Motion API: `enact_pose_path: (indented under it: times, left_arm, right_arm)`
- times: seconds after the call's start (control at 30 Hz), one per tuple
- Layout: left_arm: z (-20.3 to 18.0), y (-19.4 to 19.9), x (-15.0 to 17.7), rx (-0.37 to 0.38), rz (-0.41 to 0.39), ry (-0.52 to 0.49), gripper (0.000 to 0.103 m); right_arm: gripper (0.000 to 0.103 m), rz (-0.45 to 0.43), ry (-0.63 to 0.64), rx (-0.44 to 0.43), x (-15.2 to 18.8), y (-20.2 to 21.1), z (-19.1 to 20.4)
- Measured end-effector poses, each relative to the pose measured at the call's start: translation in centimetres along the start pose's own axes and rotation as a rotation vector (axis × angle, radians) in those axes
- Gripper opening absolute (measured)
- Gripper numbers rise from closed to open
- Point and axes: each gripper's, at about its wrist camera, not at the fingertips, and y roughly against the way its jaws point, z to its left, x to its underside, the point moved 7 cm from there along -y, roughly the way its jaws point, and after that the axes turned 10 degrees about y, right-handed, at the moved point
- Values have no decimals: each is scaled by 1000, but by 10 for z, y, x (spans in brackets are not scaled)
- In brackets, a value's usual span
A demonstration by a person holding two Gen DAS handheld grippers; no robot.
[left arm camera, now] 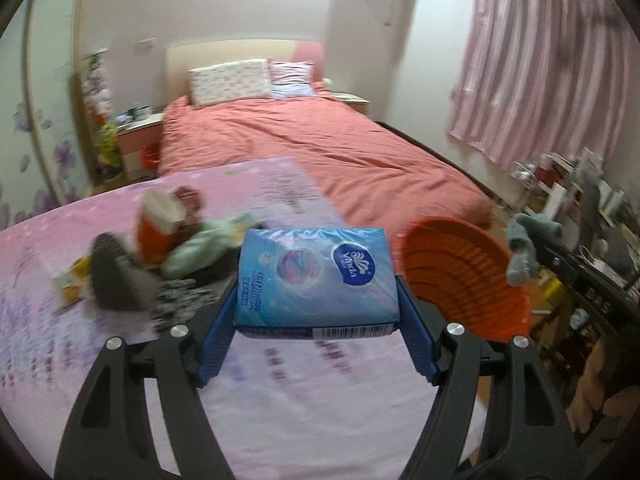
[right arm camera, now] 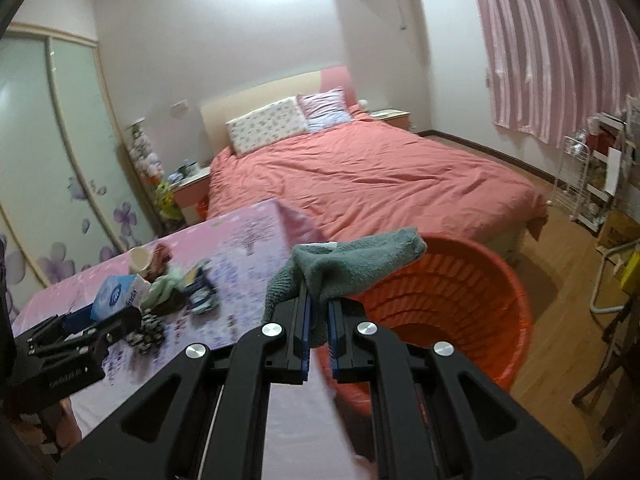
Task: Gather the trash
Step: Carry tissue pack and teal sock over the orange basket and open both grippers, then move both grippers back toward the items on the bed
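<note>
My left gripper (left arm camera: pixel 318 304) clamps a blue plastic tissue pack (left arm camera: pixel 316 280) above the pink-clothed table (left arm camera: pixel 280 380); my right gripper (right arm camera: pixel 318 316) pinches a grey-green cloth (right arm camera: pixel 352 266) over the ribbed orange plastic bin (right arm camera: pixel 460 292), whose visible inside looks bare.

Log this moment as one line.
left tool: shut on tissue pack | right tool: shut on grey cloth | orange basket: beside table

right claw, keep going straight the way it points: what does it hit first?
Probably the ribbed orange plastic basket: the right claw, shut on a grey-green towel, aims roughly into its open mouth. Depth is unclear.
</note>
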Motion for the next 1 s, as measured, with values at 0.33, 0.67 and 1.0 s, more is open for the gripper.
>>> enact_pose_path:
  times: [0.33,0.67,1.0]
  left_arm:
    - [-108,-62,5,132,75,-124,72]
    - [-144,-120,21,114,142,-212,77]
    - [-87,-115,30,-3,137,-161,87]
  right_arm:
    - [7,17,-83,50,-3,-25,-60]
    - [30,90,-189,38,14,-63,-97]
    - [56,95,-187,50,20,-55,-97]
